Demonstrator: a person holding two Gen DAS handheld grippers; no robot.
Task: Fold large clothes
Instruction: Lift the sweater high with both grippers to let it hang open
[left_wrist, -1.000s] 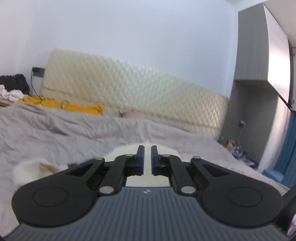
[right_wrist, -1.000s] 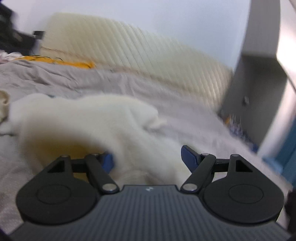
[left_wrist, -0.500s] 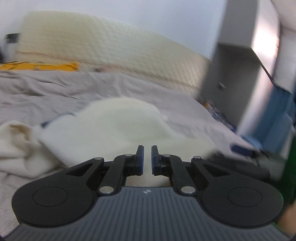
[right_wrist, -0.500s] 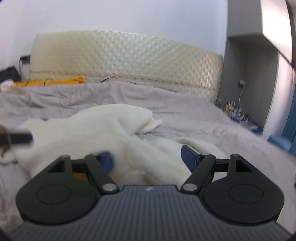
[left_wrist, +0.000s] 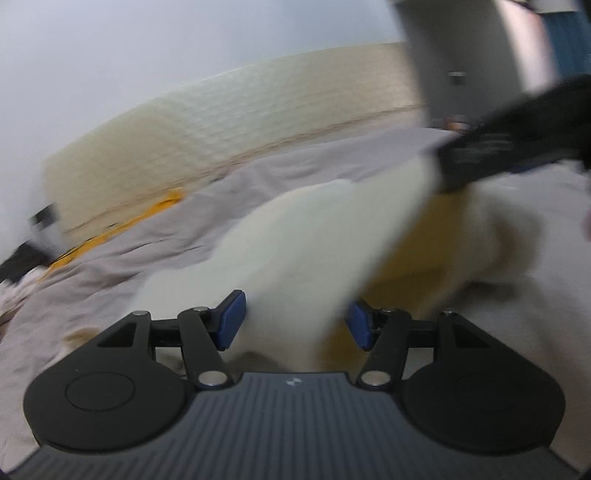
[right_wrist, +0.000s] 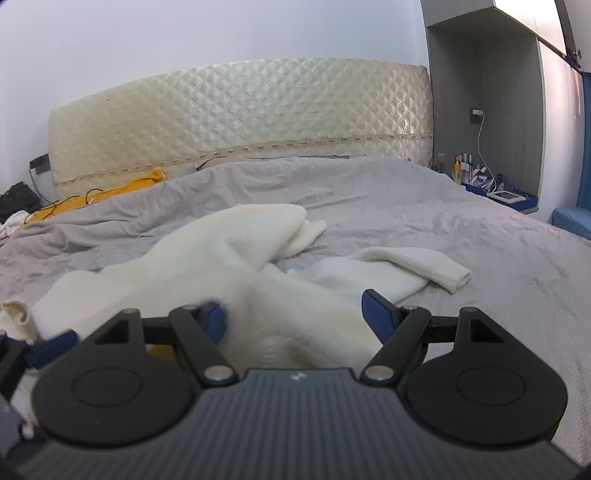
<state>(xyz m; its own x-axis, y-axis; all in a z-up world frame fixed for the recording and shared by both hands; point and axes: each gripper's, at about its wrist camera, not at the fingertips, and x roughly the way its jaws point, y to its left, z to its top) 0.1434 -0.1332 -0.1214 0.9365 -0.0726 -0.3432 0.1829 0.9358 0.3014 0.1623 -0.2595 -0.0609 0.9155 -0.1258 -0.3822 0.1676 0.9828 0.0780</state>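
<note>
Right wrist view: our fluffy cream knit sweater (right_wrist: 229, 266) runs straight ahead between both wide-open grippers, right gripper (right_wrist: 295, 317) and left gripper (left_wrist: 293, 321), neither gripping.

A wide bed (right_wrist: 424, 206) covered by a grey, wrinkled bedspread (right_wrist: 480, 266) is seen, backed by a cream quilted headboard (right_wrist: 240, 118). A cream-white knitted garment (right_wrist: 229, 258) is spread loosely on the bedspread near the front, with one sleeve (right_wrist: 417, 266) stretched out to the right and its cuff lying flat on the cover. Another bunched part (right_wrist: 295, 229) is folded back towards the middle of the bed. A yellow cloth (right_wrist: 110, 192) with a dark cable over it is laid along the far left edge, just below the headboard. In the left wrist view the same garment (left_wrist: 295, 240) is blurred
</note>
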